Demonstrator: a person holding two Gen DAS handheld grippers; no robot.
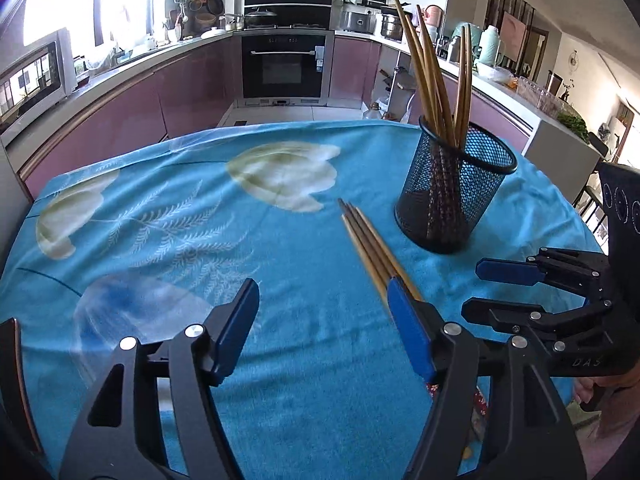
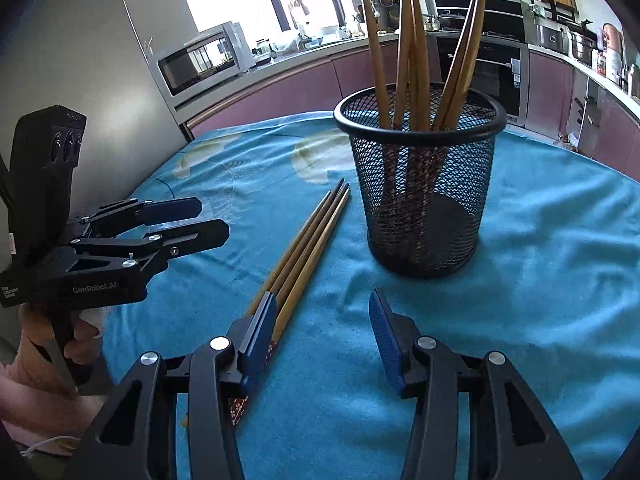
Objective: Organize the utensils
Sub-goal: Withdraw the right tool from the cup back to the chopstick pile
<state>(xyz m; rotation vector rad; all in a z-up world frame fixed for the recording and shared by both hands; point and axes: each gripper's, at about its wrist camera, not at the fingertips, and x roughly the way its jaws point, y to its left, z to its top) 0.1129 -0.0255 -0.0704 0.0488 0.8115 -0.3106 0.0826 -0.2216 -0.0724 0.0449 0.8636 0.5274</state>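
The loose chopsticks (image 2: 308, 240) lie flat on the blue tablecloth (image 2: 540, 240) as one tight bundle of about four sticks, side by side and touching. Their narrow tips point toward the black mesh holder (image 2: 420, 200) and stop just short of its base; their patterned butt ends run toward me and pass under the left pad of my right gripper (image 2: 324, 344). The holder stands upright, apart from the bundle, with more chopsticks (image 2: 416, 60) standing in it, leaning outward against the rim.

My right gripper hangs above the cloth with its jaws apart. Nothing sits between the pads; the bundle lies at and under the left pad, not inside the gap. Open cloth lies between this gripper and the holder base.

My left gripper (image 1: 324, 320) is also spread wide, with bare cloth between its pads. In the left wrist view its right pad overlaps the near part of the bundle; whether it touches I cannot tell. The two grippers sit close, side by side, with the bundle between them.

Left of the bundle the cloth is free up to the far table edge (image 1: 240, 128). Beyond that edge are floor and kitchen cabinets (image 1: 160, 100). To the right of the holder the cloth continues unoccupied to the table's rim.
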